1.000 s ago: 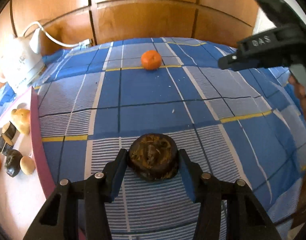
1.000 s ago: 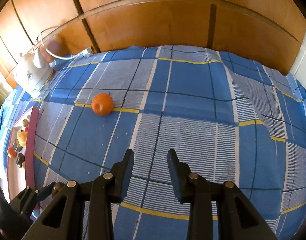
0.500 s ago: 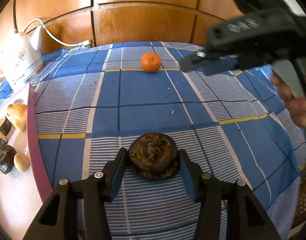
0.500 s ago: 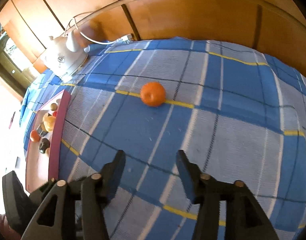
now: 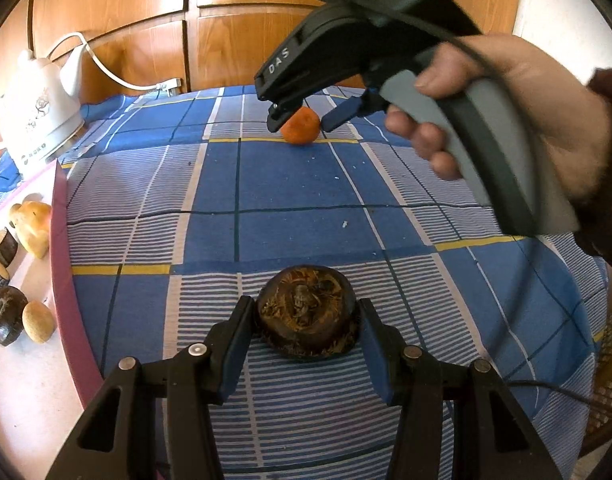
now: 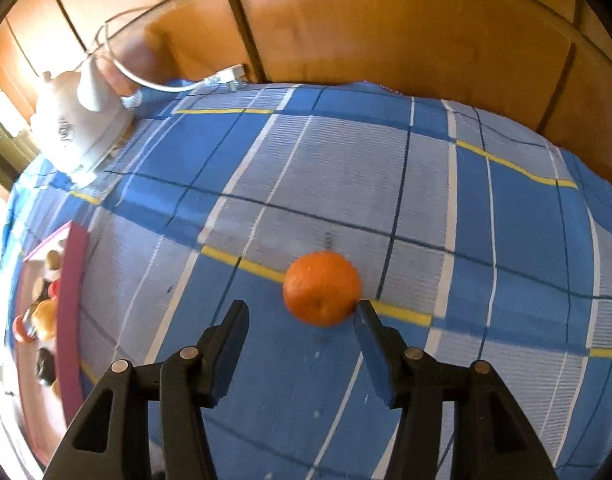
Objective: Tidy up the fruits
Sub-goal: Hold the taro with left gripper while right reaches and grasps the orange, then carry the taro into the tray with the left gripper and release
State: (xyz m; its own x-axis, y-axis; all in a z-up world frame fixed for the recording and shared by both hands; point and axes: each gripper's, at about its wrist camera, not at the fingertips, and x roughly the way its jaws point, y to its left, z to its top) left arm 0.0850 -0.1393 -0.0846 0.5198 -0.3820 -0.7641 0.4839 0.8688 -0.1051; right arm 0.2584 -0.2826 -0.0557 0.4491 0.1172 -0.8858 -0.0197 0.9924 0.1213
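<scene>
A dark brown, rough round fruit (image 5: 306,320) rests on the blue checked cloth between the fingers of my left gripper (image 5: 306,312), whose jaws stand close on both its sides. An orange (image 6: 321,287) lies further back on the cloth; it also shows in the left wrist view (image 5: 302,131). My right gripper (image 6: 302,312) is open, its fingertips just short of the orange, the right fingertip (image 6: 362,316) near its edge. In the left wrist view the right gripper (image 5: 300,120) hovers over the orange.
A pink-rimmed white tray (image 5: 64,280) at the left holds several fruits (image 5: 34,228); it also shows in the right wrist view (image 6: 72,300). A white kettle (image 5: 38,116) with a cord stands at the back left. Wooden panels (image 6: 386,32) close the far side.
My right gripper has moved in toward the orange, which now sits just ahead of its open fingers. The left gripper has stayed around the dark fruit.
</scene>
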